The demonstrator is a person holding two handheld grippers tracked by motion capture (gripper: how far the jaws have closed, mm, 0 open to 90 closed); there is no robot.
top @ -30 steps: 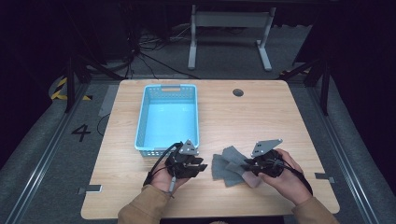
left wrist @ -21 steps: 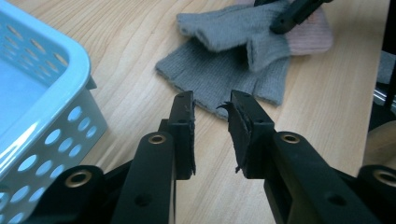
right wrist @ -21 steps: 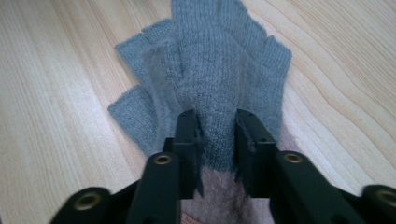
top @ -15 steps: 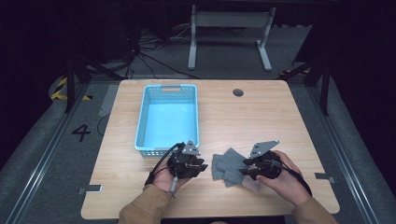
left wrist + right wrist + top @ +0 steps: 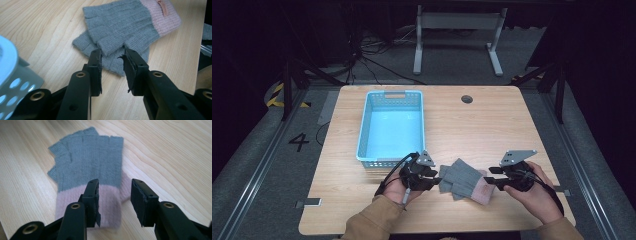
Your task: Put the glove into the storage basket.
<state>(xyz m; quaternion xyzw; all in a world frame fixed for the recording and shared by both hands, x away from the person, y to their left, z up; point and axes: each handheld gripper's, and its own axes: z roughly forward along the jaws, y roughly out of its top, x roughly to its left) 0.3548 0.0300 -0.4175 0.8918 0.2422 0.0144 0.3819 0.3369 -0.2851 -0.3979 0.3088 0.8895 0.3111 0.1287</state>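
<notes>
The pair of fingerless gloves (image 5: 464,180) lies flat on the near part of the wooden table (image 5: 492,130), one glove stacked on the other, grey knit with pink cuffs, just right of the near right corner of the blue basket (image 5: 392,127). The finger ends point left toward the left gripper (image 5: 432,176); the cuffs point right toward the right gripper (image 5: 490,180).

In the left gripper view the jaws stand spread, with the gloves' finger ends (image 5: 110,47) between and just beyond their tips, nothing pinched yet. In the right gripper view the jaws are likewise apart, straddling one edge of the pink cuff (image 5: 100,202).

The step in hand looks like taking hold of the stack at both ends. To do it well, each gripper should probably come low enough to catch both layers, not just the top glove, and close on the knit squarely rather than on a loose finger stub; lifting both ends together would keep the pair from sliding apart on the way to the basket, if that is where it goes.

Counted: two gloves, one basket, one table, two grippers
</notes>
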